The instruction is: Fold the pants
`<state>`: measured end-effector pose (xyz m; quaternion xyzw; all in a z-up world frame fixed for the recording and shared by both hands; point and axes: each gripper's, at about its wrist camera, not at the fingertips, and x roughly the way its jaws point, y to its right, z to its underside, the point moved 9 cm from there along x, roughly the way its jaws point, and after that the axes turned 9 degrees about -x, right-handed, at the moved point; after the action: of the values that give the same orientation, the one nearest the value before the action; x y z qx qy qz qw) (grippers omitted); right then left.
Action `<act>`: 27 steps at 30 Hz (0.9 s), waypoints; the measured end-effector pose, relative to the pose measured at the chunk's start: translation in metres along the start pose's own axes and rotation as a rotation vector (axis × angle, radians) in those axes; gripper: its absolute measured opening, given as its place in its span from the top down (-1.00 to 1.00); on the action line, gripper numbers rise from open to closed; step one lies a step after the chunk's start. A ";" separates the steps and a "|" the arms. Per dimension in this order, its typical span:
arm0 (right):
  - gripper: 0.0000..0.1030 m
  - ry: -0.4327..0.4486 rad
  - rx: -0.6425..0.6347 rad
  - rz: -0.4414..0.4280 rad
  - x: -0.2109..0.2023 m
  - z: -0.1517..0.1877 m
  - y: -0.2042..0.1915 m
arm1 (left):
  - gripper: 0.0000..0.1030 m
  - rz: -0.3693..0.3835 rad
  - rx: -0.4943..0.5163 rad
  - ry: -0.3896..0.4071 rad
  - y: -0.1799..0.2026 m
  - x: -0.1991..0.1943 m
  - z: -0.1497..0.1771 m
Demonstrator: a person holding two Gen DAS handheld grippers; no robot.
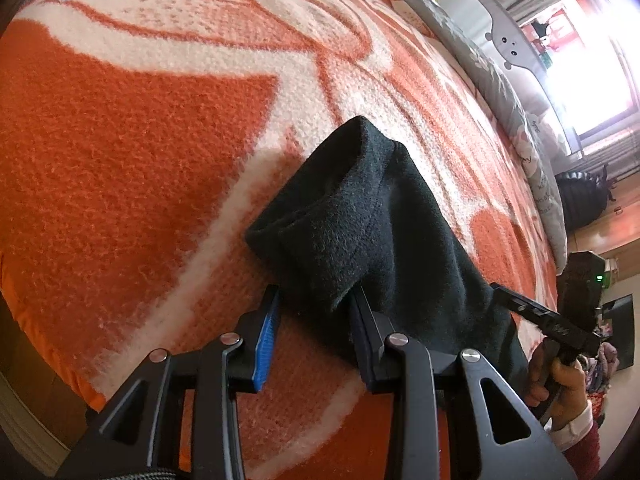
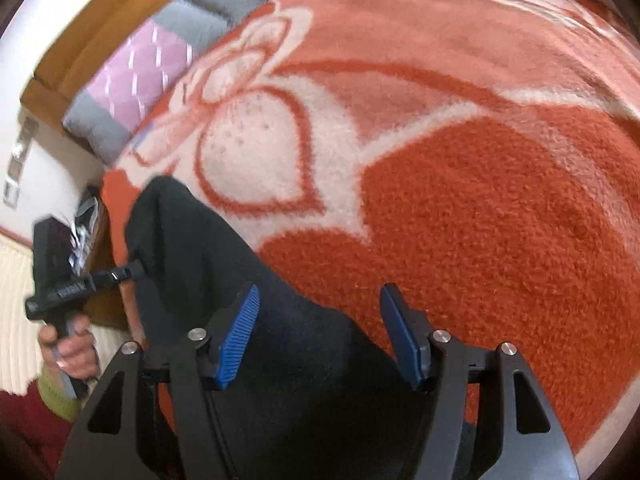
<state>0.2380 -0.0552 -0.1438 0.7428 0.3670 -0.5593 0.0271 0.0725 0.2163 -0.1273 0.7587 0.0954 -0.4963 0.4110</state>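
The black fleece pants (image 1: pixel 360 216) lie on the orange and white blanket (image 1: pixel 120 160). In the left wrist view my left gripper (image 1: pixel 316 300) is open, its jaws apart at the pants' near edge; fabric drapes over the right finger (image 1: pixel 360 320). The right gripper's body (image 1: pixel 560 320) shows at the far right, held by a hand. In the right wrist view my right gripper (image 2: pixel 318 300) is open above the pants (image 2: pixel 240 280), which run from lower middle to the bed's left edge. The left gripper (image 2: pixel 136 270) touches the pants there; its jaws are hidden.
The blanket (image 2: pixel 480 200) covers the bed. A grey patterned pillow (image 1: pixel 500 80) lies along the far side. A pink and grey quilt (image 2: pixel 152 64) lies by a wooden headboard (image 2: pixel 100 20). The bed edge drops off at the left (image 1: pixel 40 360).
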 end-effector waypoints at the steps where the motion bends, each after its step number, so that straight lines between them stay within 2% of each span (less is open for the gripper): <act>1: -0.14 -0.025 -0.019 -0.006 0.006 0.002 -0.003 | 0.34 0.000 0.001 0.000 0.000 0.001 0.000; 6: 0.01 -0.085 -0.123 -0.039 0.017 0.004 -0.012 | 0.33 0.020 -0.025 -0.015 -0.003 0.008 -0.002; 8: 0.23 -0.104 -0.135 -0.063 0.020 0.005 -0.016 | 0.33 0.028 -0.042 -0.017 -0.002 0.011 -0.005; 10: 0.30 -0.118 -0.144 -0.067 0.022 0.004 -0.019 | 0.32 0.020 -0.028 -0.007 0.002 0.015 -0.008; 11: 0.45 -0.121 -0.147 -0.073 0.021 0.004 -0.021 | 0.32 0.014 -0.018 0.002 0.003 0.016 -0.009; 12: 0.48 -0.114 -0.161 -0.052 0.021 0.001 -0.026 | 0.36 0.008 -0.005 0.012 0.005 0.018 -0.010; 14: 0.59 -0.093 -0.205 0.008 0.016 -0.001 -0.034 | 0.59 0.006 0.030 0.027 0.010 0.018 -0.010; 16: 0.63 -0.020 -0.245 0.097 -0.001 -0.003 -0.043 | 0.67 0.020 0.063 0.047 0.015 0.012 -0.009; 17: 0.65 0.027 -0.238 0.112 -0.013 -0.005 -0.044 | 0.69 0.032 0.080 0.066 0.019 0.005 -0.009; 19: 0.67 0.121 -0.203 0.148 -0.032 -0.009 -0.042 | 0.70 0.085 0.111 0.116 0.030 -0.013 -0.008; 22: 0.69 0.206 -0.135 0.193 -0.044 -0.010 -0.036 | 0.70 0.184 0.156 0.198 0.051 -0.047 -0.006; 24: 0.70 0.207 -0.142 0.242 -0.036 -0.009 -0.033 | 0.70 0.199 0.192 0.212 0.061 -0.054 -0.007; 27: 0.70 0.153 -0.137 0.300 -0.005 -0.005 -0.027 | 0.70 0.117 0.218 0.194 0.056 -0.035 -0.010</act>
<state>0.2261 -0.0361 -0.1279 0.8260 0.2904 -0.4644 0.1330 0.0931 0.1969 -0.0672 0.8474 0.0358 -0.4033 0.3434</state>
